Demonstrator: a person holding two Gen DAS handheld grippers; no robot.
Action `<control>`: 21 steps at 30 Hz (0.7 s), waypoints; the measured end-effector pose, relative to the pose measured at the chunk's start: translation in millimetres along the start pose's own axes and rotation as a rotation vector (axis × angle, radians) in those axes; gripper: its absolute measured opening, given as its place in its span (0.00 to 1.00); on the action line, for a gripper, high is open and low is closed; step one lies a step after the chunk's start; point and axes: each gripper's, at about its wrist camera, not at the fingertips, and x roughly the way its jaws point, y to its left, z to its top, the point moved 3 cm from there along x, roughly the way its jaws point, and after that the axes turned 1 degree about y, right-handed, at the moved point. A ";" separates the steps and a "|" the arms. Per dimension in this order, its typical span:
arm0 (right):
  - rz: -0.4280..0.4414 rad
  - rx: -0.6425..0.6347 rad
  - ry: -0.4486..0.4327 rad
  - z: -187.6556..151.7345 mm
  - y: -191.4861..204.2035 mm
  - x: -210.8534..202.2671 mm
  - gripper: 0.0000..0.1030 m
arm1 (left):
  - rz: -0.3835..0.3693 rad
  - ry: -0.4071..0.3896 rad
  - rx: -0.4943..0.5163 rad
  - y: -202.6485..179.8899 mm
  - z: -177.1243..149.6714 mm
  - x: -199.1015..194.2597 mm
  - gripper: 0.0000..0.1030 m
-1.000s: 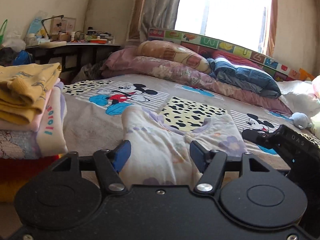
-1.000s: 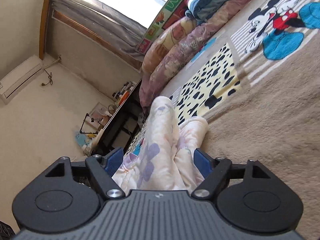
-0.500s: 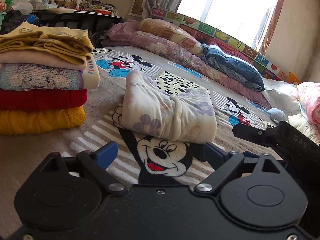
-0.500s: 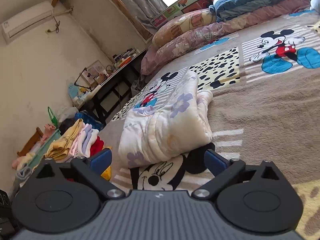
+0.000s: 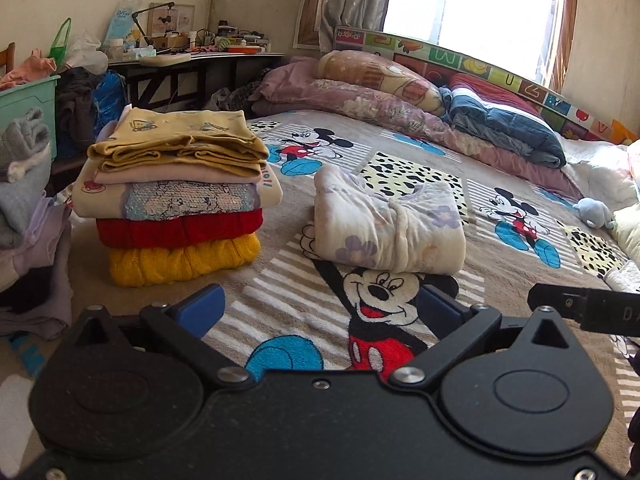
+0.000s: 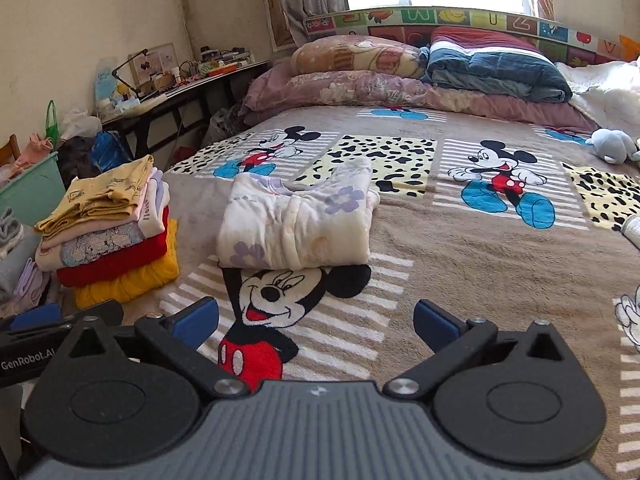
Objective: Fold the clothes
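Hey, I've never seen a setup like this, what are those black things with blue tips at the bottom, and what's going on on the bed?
Those are two hand-held grippers, each with a camera looking along its fingers. One picture comes from the left gripper, the other from the right gripper. Both have just been opening and now stand wide with nothing between them. On the Mickey Mouse blanket lies a folded floral garment, resting free. Beside it, at the bed's edge, stands a stack of folded clothes, yellow on top.

Both wrist views low over bed [image 5: 280, 292], facing window; share folded garment [image 6: 296, 224].
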 end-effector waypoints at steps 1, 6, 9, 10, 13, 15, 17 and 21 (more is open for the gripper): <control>-0.013 -0.002 0.004 -0.7 1.0 -2.6 1.00 | 0.002 0.005 -0.002 0.2 1.1 -1.8 1.00; -0.074 -0.007 0.025 -4.2 7.1 -11.4 1.00 | -0.019 0.003 0.000 0.9 6.5 -7.0 1.00; -0.108 -0.013 0.025 -5.4 9.9 -14.9 1.00 | 0.003 -0.005 0.038 -3.5 6.2 -8.3 1.00; -0.116 -0.012 0.024 -5.3 10.3 -15.7 1.00 | 0.018 -0.015 0.058 -5.0 6.3 -9.3 1.00; -0.135 -0.012 0.021 -5.2 13.7 -17.7 1.00 | 0.022 -0.032 0.067 -2.8 8.2 -10.7 1.00; -0.143 -0.019 0.021 -5.2 17.2 -17.8 1.00 | 0.010 -0.039 0.069 -1.6 9.1 -11.3 1.00; -0.150 -0.028 0.020 -5.3 21.0 -17.4 1.00 | 0.017 -0.043 0.079 -1.5 9.3 -11.3 1.00; -0.161 -0.037 0.023 -5.6 27.0 -15.6 1.00 | 0.019 -0.037 0.063 2.4 10.8 -9.0 1.00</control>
